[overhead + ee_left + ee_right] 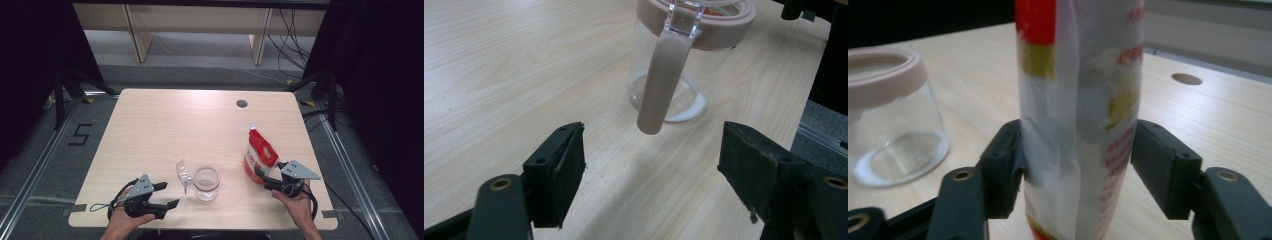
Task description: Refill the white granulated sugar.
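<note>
A red and white bag [260, 155] stands upright near the table's right front. My right gripper [261, 178] has its jaws on both sides of the bag's lower part; in the right gripper view the pads touch the bag [1078, 90] left and right. A clear glass jar [206, 183] with a pale pink rim stands at the front middle, its clear lid [184, 175] hanging open on its left. My left gripper [170, 194] lies open just left of the jar, with nothing between its jaws. In the left gripper view a pink strap [664, 85] hangs from the jar's rim [724, 22] just beyond the open gripper [651, 150].
The light wooden table [175, 120] has a round cable hole [242, 103] at the back right. Both hands rest at the front edge. Grey floor with rails surrounds the table, and wooden shelving stands behind it.
</note>
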The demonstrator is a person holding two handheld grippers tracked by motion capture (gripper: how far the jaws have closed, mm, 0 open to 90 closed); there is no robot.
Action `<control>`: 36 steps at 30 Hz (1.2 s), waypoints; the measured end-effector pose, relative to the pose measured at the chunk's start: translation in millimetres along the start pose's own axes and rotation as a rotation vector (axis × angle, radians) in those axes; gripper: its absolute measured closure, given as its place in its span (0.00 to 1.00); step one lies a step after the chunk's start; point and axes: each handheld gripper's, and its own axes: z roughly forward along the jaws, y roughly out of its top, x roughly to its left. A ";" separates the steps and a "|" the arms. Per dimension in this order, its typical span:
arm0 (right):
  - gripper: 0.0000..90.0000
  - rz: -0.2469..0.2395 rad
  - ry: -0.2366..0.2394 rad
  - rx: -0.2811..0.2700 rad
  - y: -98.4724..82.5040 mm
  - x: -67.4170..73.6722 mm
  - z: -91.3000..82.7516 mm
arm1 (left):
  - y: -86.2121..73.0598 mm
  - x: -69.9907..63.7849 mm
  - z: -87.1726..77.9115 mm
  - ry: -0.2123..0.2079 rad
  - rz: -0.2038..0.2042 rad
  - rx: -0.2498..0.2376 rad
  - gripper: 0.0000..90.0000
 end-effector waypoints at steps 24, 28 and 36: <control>0.27 0.012 -0.070 -0.024 -6.5 12.4 16.6 | -1.3 -2.6 2.1 -0.010 -0.008 0.003 0.29; 0.28 0.023 -0.069 -0.031 -8.5 9.5 20.1 | -1.0 -1.2 2.3 -0.015 0.017 0.004 0.29; 0.33 0.011 -0.052 -0.037 -8.4 7.0 23.4 | -1.1 -1.5 2.5 -0.016 0.017 0.005 0.29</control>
